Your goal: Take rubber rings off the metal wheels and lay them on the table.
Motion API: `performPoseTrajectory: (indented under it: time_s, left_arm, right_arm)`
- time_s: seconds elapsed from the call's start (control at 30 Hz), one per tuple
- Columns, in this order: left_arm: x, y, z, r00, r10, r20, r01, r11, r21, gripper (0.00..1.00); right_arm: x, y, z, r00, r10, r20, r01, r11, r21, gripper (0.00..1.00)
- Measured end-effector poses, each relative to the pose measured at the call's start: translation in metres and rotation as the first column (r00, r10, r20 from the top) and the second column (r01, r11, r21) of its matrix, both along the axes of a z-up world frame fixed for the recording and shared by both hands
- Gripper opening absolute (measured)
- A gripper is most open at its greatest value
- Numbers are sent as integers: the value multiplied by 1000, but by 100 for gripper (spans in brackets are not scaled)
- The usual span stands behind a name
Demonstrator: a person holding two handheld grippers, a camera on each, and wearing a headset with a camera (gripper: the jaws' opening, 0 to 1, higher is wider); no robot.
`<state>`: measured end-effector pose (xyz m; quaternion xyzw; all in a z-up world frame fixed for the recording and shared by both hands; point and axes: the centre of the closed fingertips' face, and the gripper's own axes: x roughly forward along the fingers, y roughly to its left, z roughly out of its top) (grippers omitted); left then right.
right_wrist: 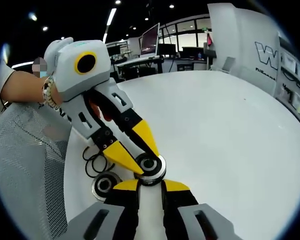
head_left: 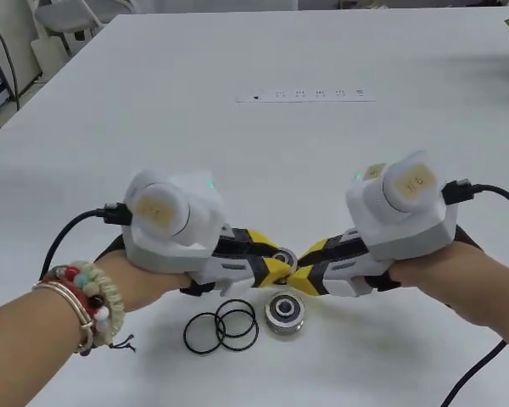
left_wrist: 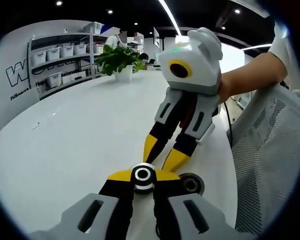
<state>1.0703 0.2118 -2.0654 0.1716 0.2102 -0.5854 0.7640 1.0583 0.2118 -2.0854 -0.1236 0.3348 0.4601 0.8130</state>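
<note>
A small metal wheel (head_left: 282,257) hangs above the table, and my left gripper (head_left: 274,259) is shut on it from the left. In the left gripper view the wheel (left_wrist: 143,176) sits between my yellow fingertips. My right gripper (head_left: 302,259) meets it from the right. Its jaws are nearly closed, pinching the wheel's near rim (right_wrist: 151,172). Whether they hold a ring there is not visible. A second metal wheel (head_left: 284,311) lies flat on the table just below. Three black rubber rings (head_left: 221,326) lie overlapping to its left.
The white table (head_left: 263,153) stretches far ahead, with a thin strip of printed marks (head_left: 305,94) on it. Black cables trail from both grippers (head_left: 68,233). A person's wrist with bead bracelets (head_left: 85,297) is at the lower left.
</note>
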Motion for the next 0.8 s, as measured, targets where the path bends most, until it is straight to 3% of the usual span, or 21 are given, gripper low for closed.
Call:
performPoseTrajectory:
  time_s: [0.23,0.33,0.57,0.67,0.73,0.8]
  left_arm:
    - [-2,1,2,1000,-5,15,5,1000,-3,9]
    - [-1,2,2,1000,-4,14,4,1000,-6,9]
    - [-1,2,2,1000,-2,19,2,1000,-8,9]
    - [-1,3,2,1000,-3,26,4,1000,-6,9]
    - [0,3,2,1000,-3,28,4,1000,-6,8]
    - [0,3,2,1000,-2,29,3,1000,-7,8]
  right_arm:
    - [0,-2,0,1000,8,3,-8,1000,-9,10]
    - [1,-4,0,1000,9,19,-9,1000,-19,1]
    - [4,-3,-1,1000,-9,12,9,1000,-19,0]
    - [6,-5,-3,995,-87,-58,87,996,6,0]
    - [9,-7,-4,980,-155,-126,162,986,45,0]
    - [9,-7,-3,972,-176,-155,188,980,69,0]
